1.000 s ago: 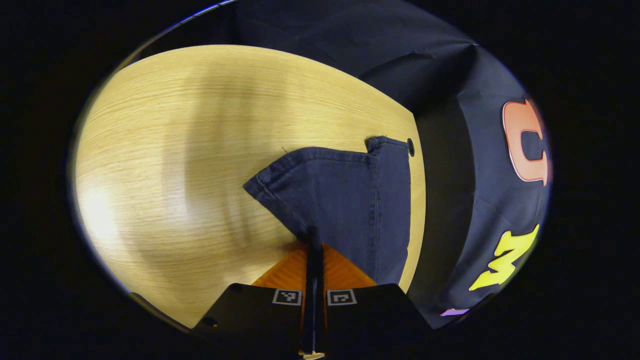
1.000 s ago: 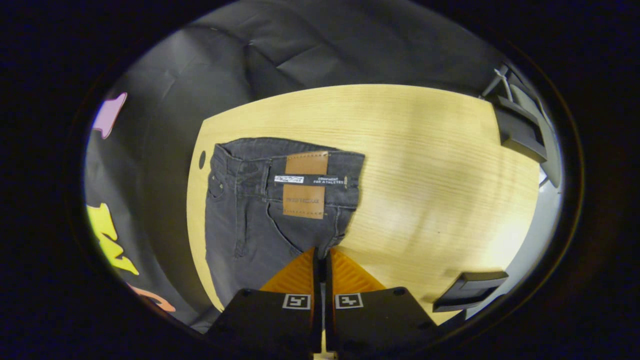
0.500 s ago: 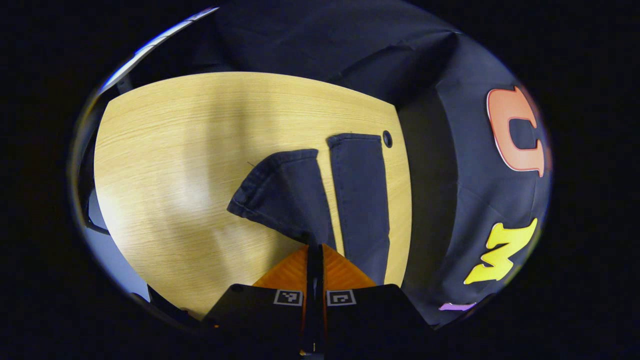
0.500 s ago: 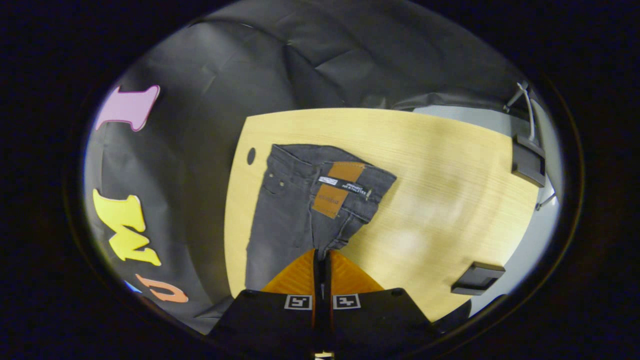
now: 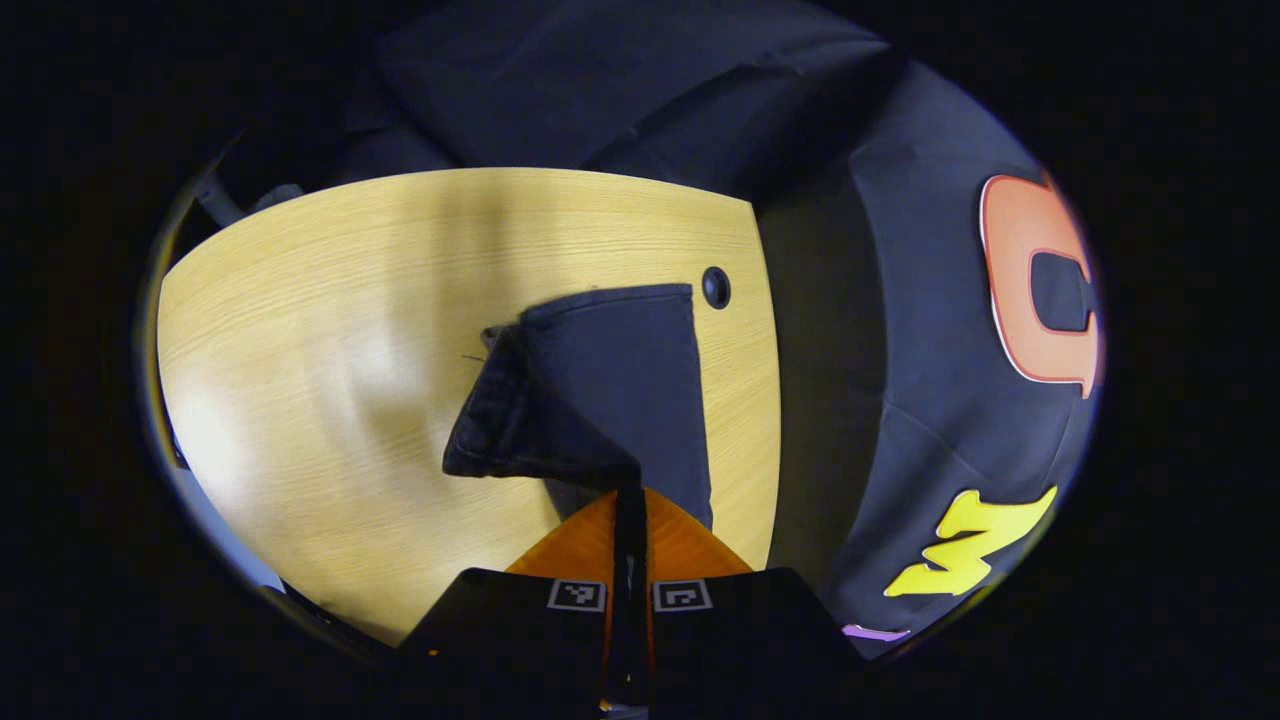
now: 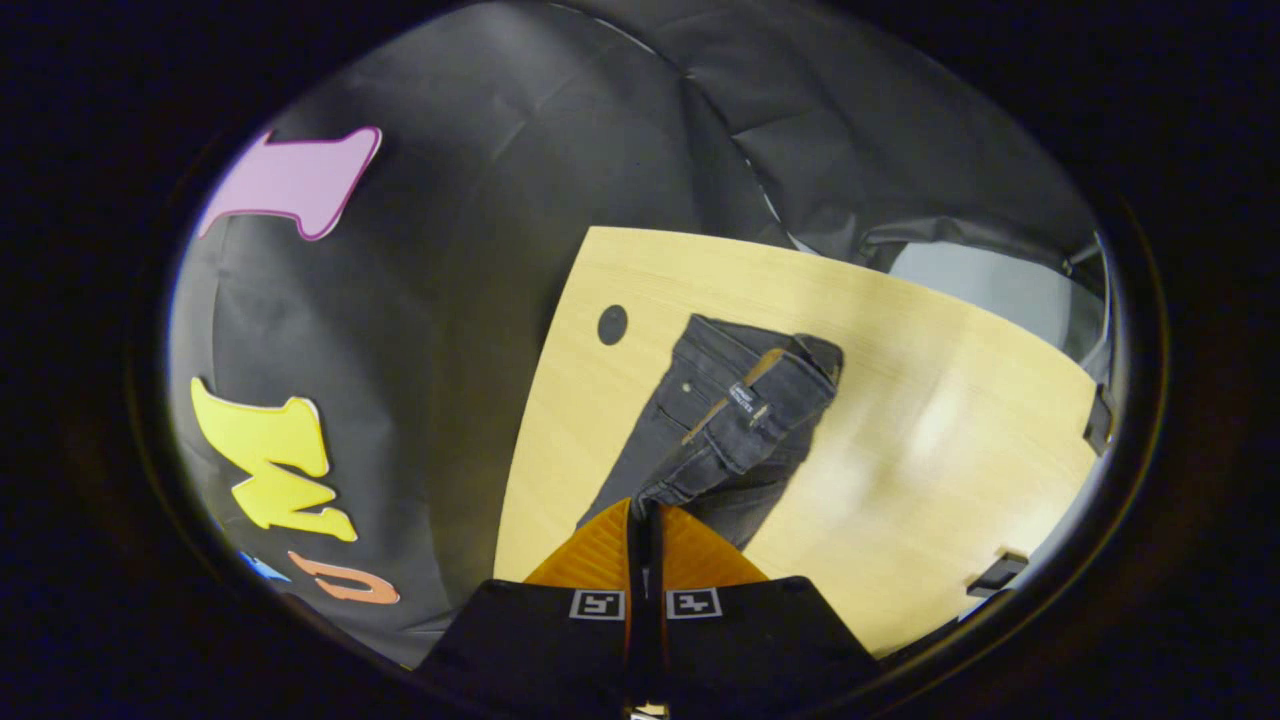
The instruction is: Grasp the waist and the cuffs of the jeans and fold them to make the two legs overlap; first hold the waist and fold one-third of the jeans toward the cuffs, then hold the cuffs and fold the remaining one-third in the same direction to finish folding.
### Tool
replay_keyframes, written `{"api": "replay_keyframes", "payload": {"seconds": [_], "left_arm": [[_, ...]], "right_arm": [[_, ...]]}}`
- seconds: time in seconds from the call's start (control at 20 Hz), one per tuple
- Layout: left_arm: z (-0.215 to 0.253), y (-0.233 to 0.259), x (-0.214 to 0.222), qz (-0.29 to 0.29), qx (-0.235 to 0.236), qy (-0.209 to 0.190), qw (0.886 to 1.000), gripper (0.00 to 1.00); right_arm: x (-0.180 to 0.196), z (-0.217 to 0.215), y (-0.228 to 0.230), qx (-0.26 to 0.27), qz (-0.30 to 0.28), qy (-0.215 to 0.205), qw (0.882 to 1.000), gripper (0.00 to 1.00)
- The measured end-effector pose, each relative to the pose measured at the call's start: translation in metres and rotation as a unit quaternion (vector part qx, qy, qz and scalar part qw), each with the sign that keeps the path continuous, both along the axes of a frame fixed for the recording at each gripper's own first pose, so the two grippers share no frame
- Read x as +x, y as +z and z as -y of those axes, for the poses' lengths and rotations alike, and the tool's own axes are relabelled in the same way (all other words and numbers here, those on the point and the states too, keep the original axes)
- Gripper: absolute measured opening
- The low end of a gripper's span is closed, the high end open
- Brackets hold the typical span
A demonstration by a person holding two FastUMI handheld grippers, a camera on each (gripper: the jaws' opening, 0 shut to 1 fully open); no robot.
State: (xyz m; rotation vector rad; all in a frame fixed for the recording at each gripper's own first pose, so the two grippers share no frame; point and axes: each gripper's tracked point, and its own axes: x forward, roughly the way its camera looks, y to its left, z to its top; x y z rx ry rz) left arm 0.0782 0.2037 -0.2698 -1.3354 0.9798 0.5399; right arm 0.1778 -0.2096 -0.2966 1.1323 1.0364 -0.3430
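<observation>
As legs now overlap, jeans (image 5: 610,380) lifted higher off table (image 5: 330,300)

Left gripper view: cam rides above its own fingers (image 5: 629,500), looks fwd and down over the table (image 5: 300,300), cuff end of the jeans (image 5: 600,390) close ahead. Right gripper view: same setup, fingers (image 6: 646,515) at bottom, looking down from higher, waist end ahead. Both share jeans (image 6: 730,420), tabletop w/ round hole (image 6: 612,324) (image 5: 716,287).
</observation>
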Motion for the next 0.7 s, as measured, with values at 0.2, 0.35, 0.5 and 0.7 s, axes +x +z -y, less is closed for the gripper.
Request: {"api": "replay_keyframes", "payload": {"seconds": [0.2, 0.35, 0.5, 0.7], "left_arm": [[0.003, -0.018, 0.048, 0.006, 0.018, -0.043, 0.999, 0.04], [0.004, -0.05, 0.077, 0.0, 0.028, -0.057, 0.998, 0.04], [0.004, -0.082, 0.091, -0.015, 0.033, -0.059, 0.998, 0.04], [0.004, -0.104, 0.097, -0.04, 0.055, -0.09, 0.994, 0.04]], "right_arm": [[0.042, -0.003, -0.027, -0.009, -0.007, 0.009, 1.0, 0.0], [0.069, -0.006, -0.057, 0.0, -0.008, 0.0, 1.0, 0.0], [0.088, -0.007, -0.091, 0.005, -0.017, -0.009, 1.0, 0.0], [0.099, -0.007, -0.113, -0.009, -0.028, 0.001, 1.0, 0.0]]}}
